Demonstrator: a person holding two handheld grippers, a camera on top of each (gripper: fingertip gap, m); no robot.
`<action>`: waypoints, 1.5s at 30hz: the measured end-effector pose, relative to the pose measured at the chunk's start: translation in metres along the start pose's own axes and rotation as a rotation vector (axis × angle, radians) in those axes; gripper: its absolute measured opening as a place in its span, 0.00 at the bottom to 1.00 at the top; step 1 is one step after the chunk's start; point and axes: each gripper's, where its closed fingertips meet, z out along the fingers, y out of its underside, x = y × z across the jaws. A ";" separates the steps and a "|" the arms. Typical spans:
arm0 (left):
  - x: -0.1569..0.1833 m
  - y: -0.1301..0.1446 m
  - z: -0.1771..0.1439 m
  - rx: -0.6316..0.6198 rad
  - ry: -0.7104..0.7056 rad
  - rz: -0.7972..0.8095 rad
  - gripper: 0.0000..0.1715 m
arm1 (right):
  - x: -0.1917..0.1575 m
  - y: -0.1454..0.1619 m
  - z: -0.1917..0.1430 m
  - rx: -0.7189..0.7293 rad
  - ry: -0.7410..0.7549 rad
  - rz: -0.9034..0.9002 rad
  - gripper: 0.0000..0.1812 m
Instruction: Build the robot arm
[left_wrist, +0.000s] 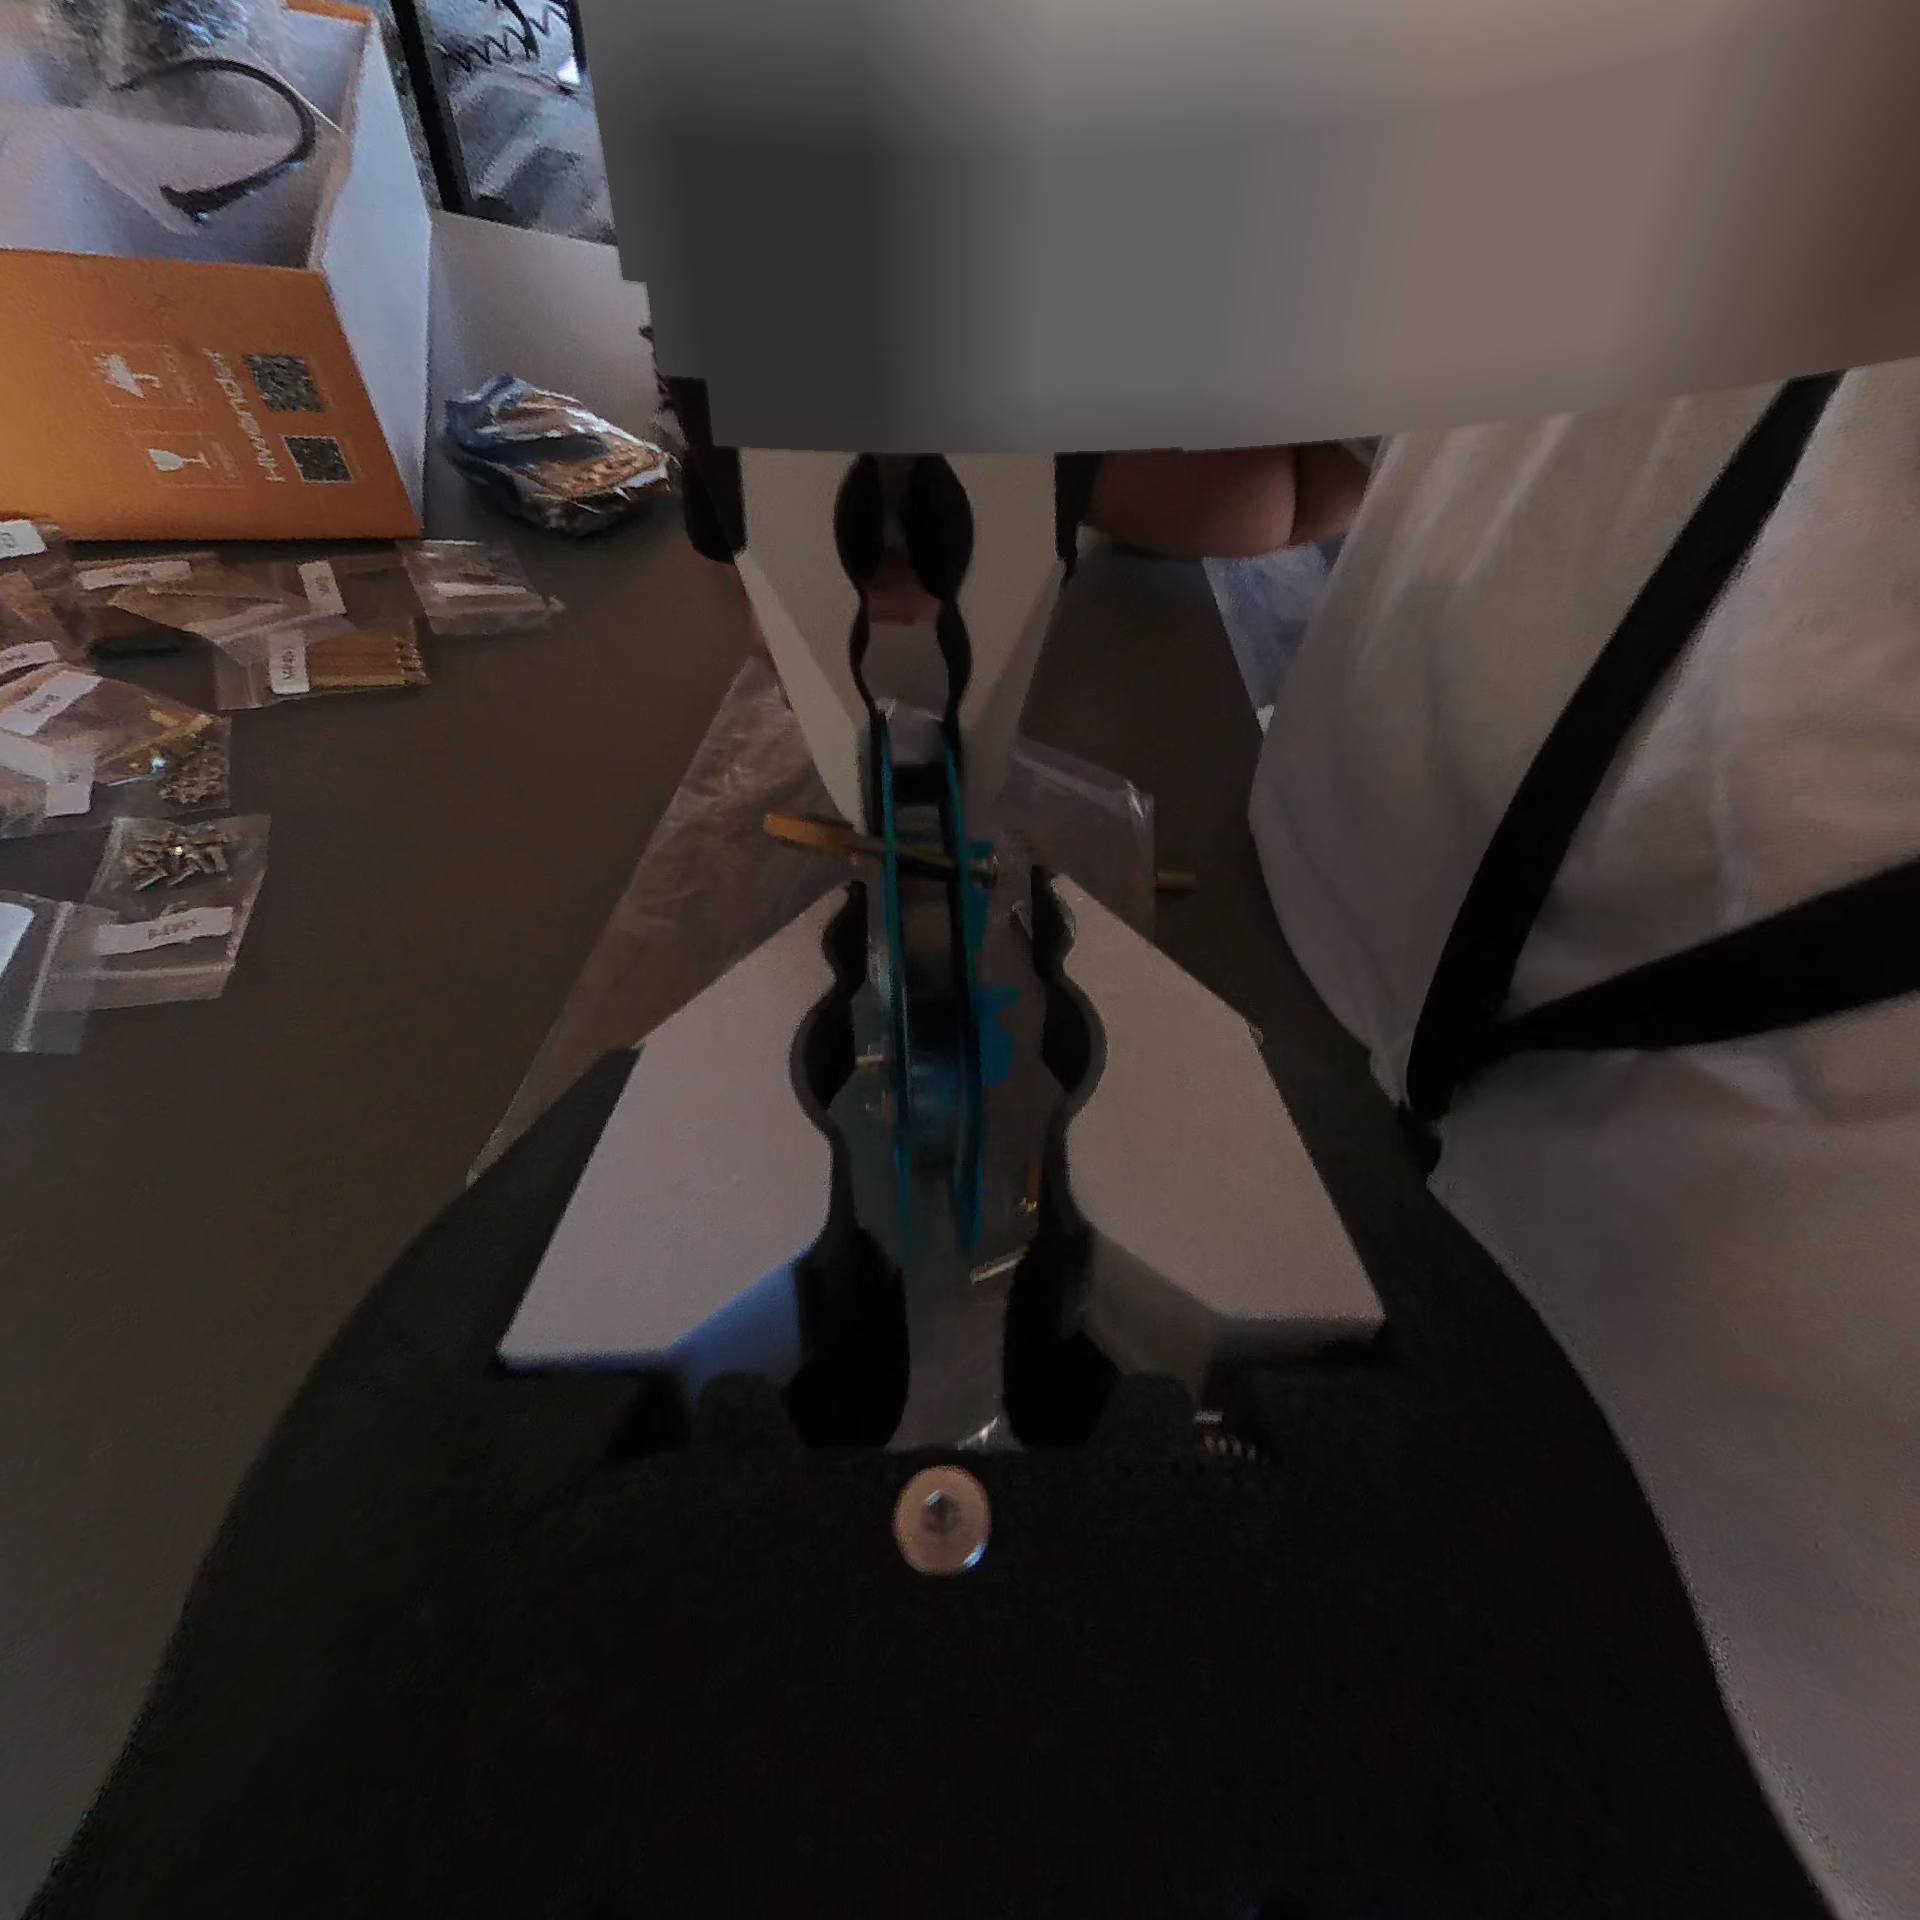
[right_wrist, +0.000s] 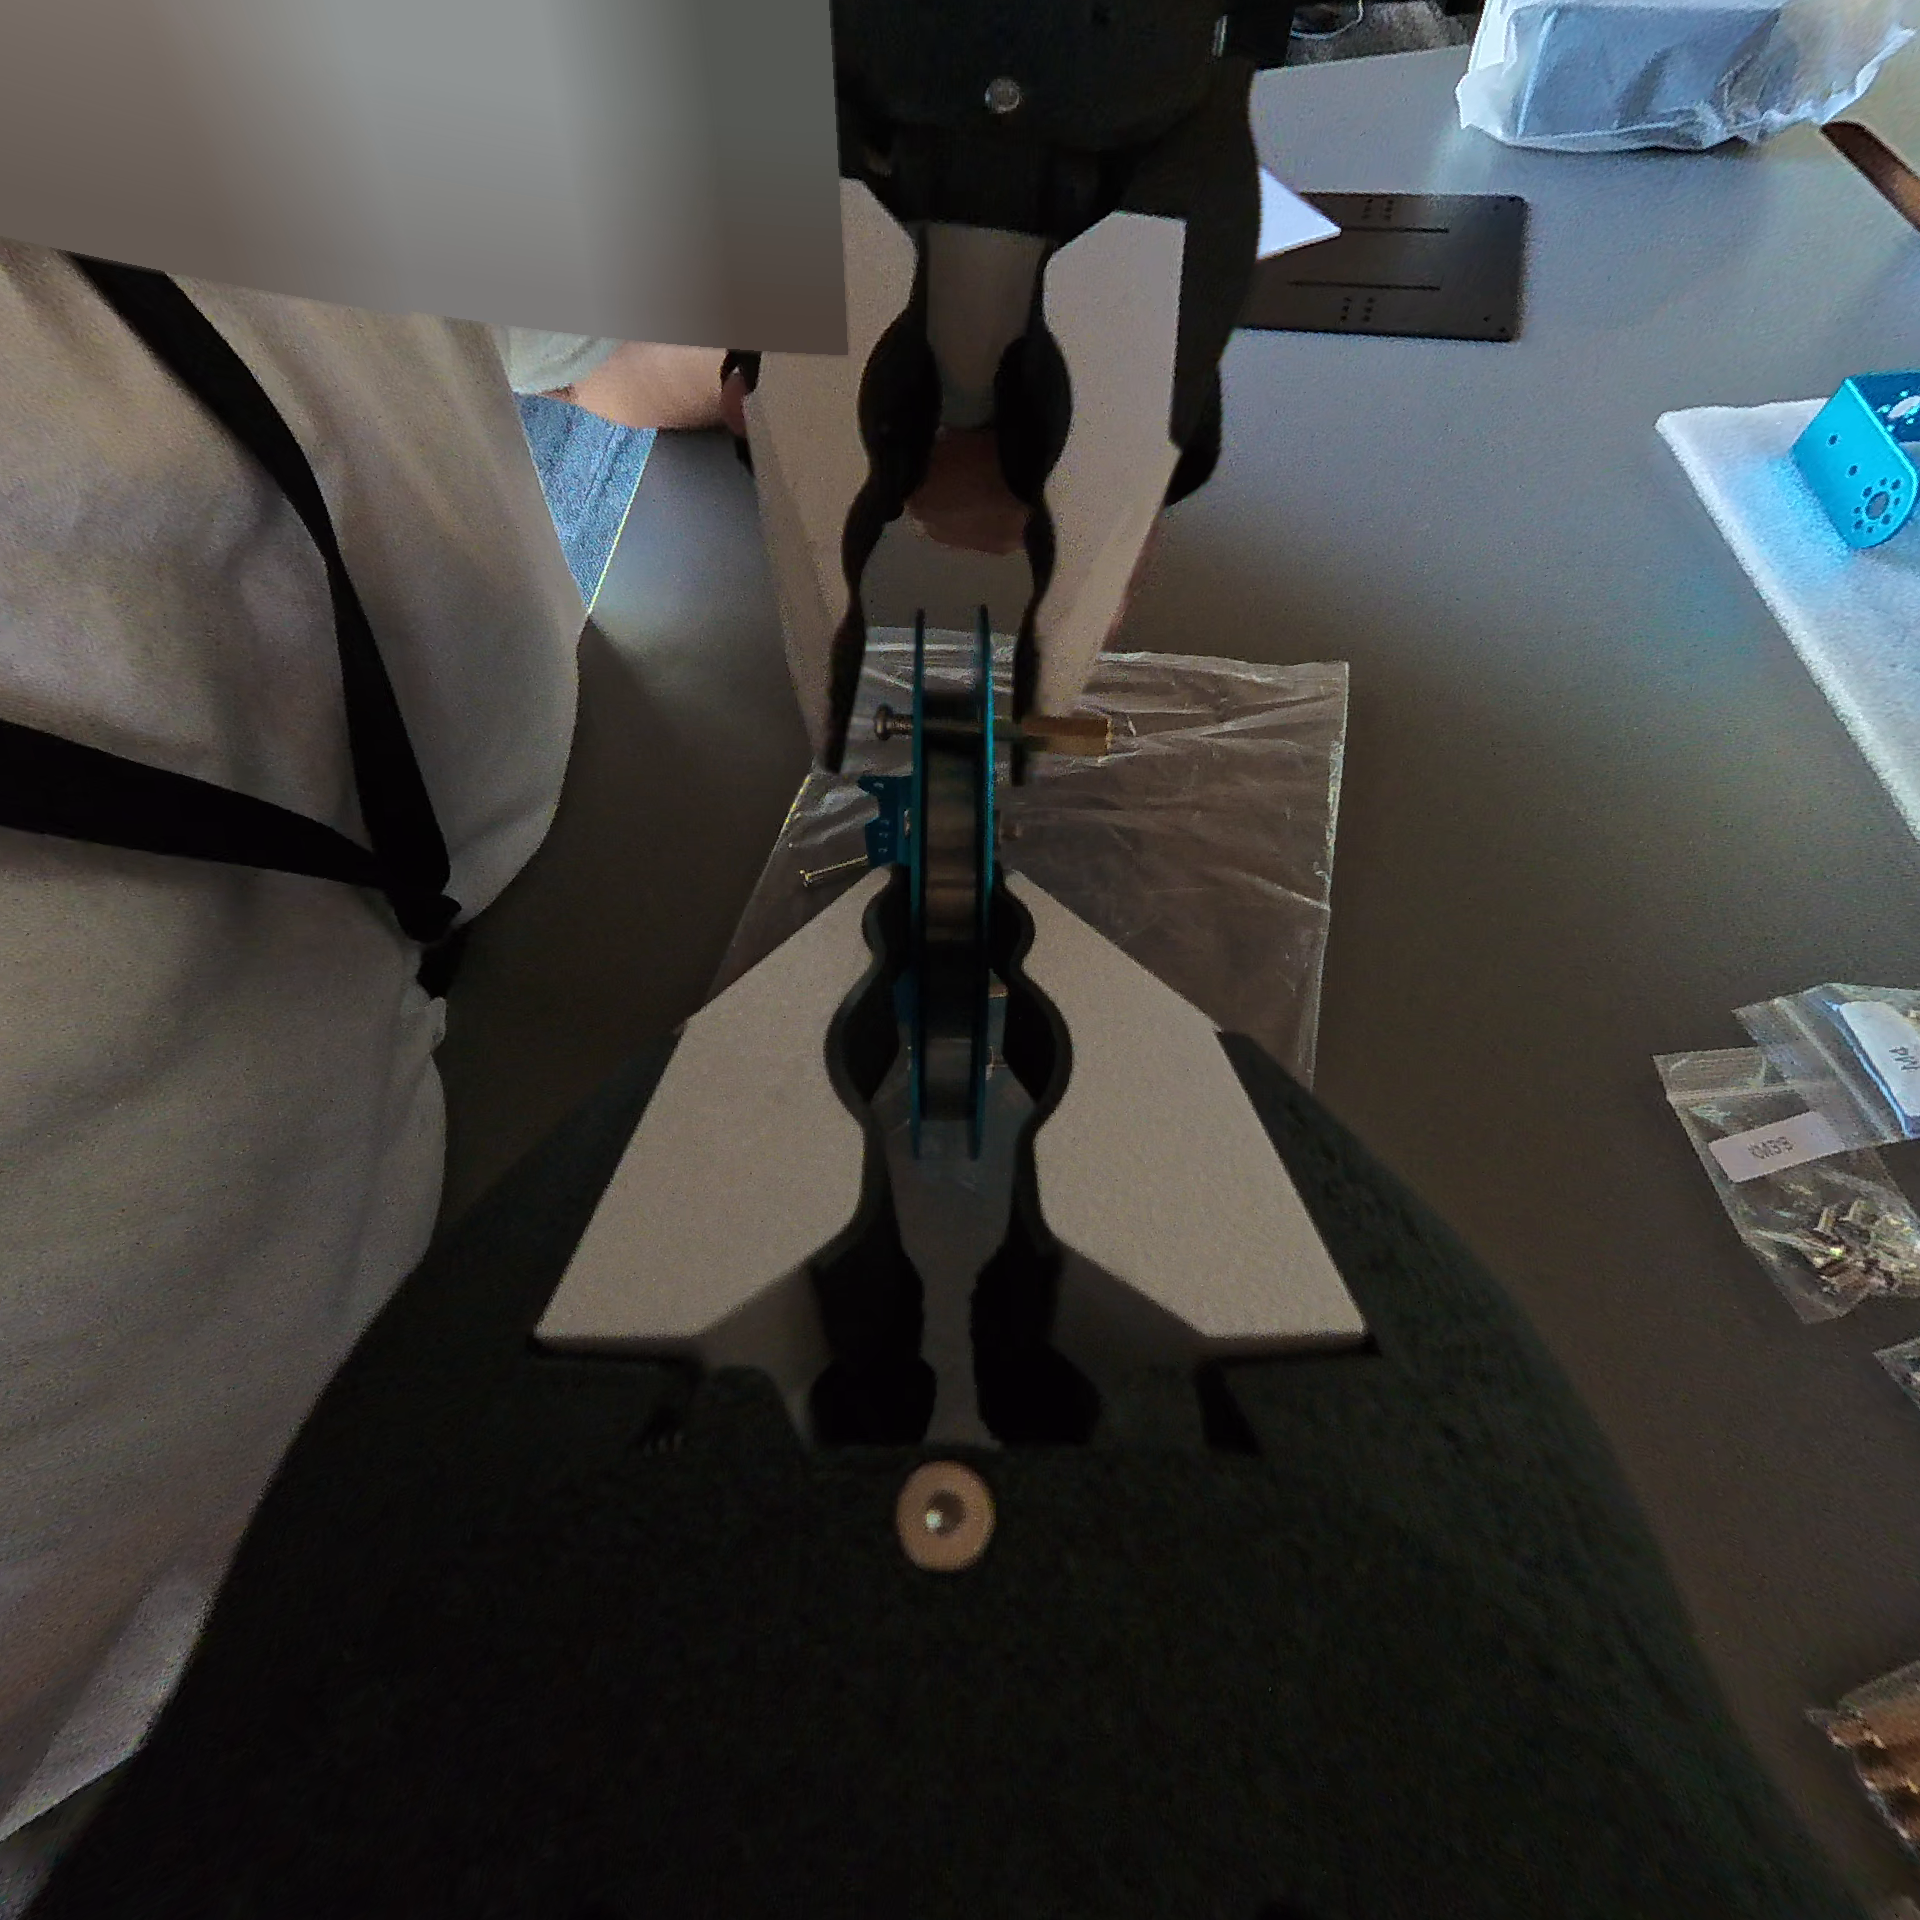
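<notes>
both tools (left_wrist: 940, 904) (right_wrist: 940, 883) grip blue assembly (right_wrist: 951, 935); screw (right_wrist: 831, 876), seemingly loose.

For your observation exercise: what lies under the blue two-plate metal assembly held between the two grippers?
Under the blue two-plate metal assembly lies a clear plastic bag on the grey table, with a loose screw on it. The grippers cover what lies directly beneath.

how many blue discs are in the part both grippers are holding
2. The blue discs stand edge-on, side by side, joined by a screw and a brass standoff. The right gripper clamps them near, the left gripper from the far side.
</notes>
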 end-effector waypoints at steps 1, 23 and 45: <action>0.002 0.005 -0.001 -0.019 0.008 0.019 0.18 | 0.000 0.000 0.000 0.004 -0.001 0.001 0.07; -0.005 0.015 0.003 -0.018 -0.009 0.080 0.08 | -0.006 -0.019 -0.030 0.030 0.048 -0.049 0.09; -0.004 0.020 0.000 -0.035 -0.004 0.103 0.08 | -0.008 -0.005 -0.021 -0.035 0.030 -0.038 0.00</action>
